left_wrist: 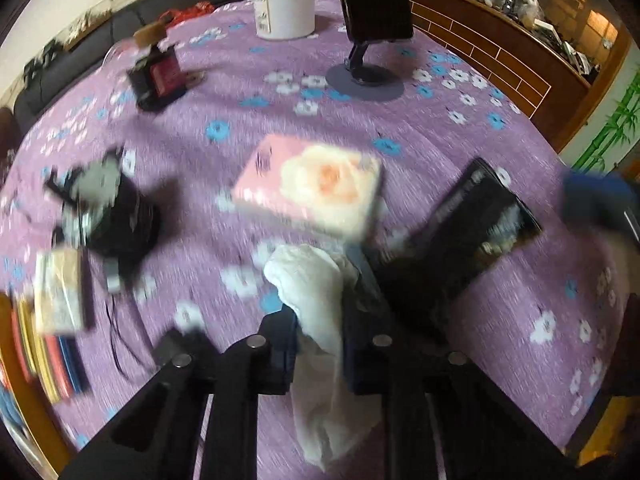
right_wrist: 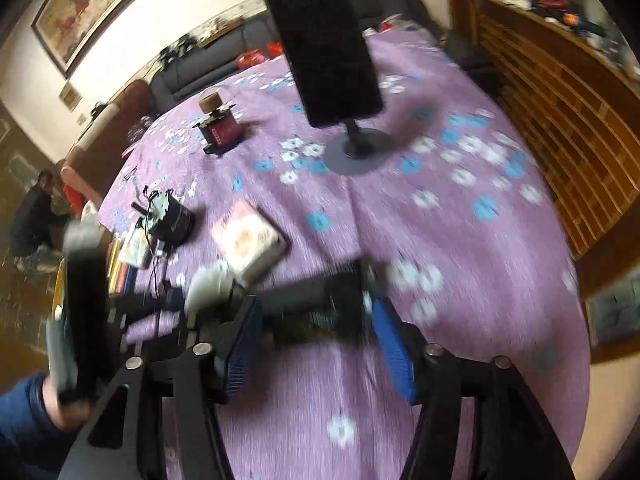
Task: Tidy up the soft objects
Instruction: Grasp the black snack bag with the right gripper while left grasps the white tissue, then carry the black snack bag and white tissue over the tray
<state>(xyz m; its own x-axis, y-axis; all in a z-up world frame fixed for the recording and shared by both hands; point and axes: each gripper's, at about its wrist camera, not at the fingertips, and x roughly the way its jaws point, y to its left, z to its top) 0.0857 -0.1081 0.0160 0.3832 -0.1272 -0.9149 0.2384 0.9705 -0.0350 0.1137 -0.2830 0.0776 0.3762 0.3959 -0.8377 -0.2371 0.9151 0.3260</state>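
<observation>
In the left wrist view my left gripper [left_wrist: 320, 292] is shut on a crumpled white tissue [left_wrist: 316, 304] that hangs down between its fingers, just above the purple flowered tablecloth [left_wrist: 440, 128]. A pink tissue pack [left_wrist: 308, 184] with a rose print lies just beyond it. A flat black box [left_wrist: 484, 216] lies to the right. In the right wrist view my right gripper [right_wrist: 314, 308] stands open, its blue pads [right_wrist: 394, 344] on either side of the blurred black box [right_wrist: 316, 304]. The left gripper [right_wrist: 180, 300], the tissue [right_wrist: 208, 280] and the pack [right_wrist: 248, 240] show at its left.
A phone on a round-based stand [left_wrist: 364, 80] and a white jar [left_wrist: 284, 4] stand at the back. A dark red bottle with a cork [left_wrist: 158, 76], a black wired gadget [left_wrist: 108, 208] and a small packet [left_wrist: 60, 292] are on the left. A person crouches on the floor [right_wrist: 32, 216].
</observation>
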